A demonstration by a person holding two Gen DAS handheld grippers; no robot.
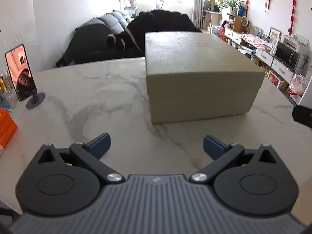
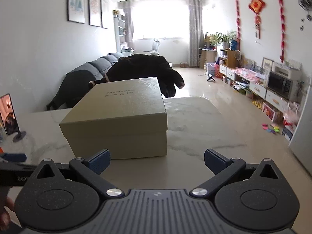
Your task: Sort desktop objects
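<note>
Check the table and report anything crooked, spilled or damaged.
Nothing stands out. The beige box sits flat on the marble table with its lid seated squarely, and the phone stands upright on its stand. No spill shows.

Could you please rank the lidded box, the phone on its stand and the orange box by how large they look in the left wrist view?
1. Lidded box, by far the largest.
2. Phone on its stand.
3. Orange box: unsure, since the frame edge cuts it off, so its rank against the phone is not firm.
</note>
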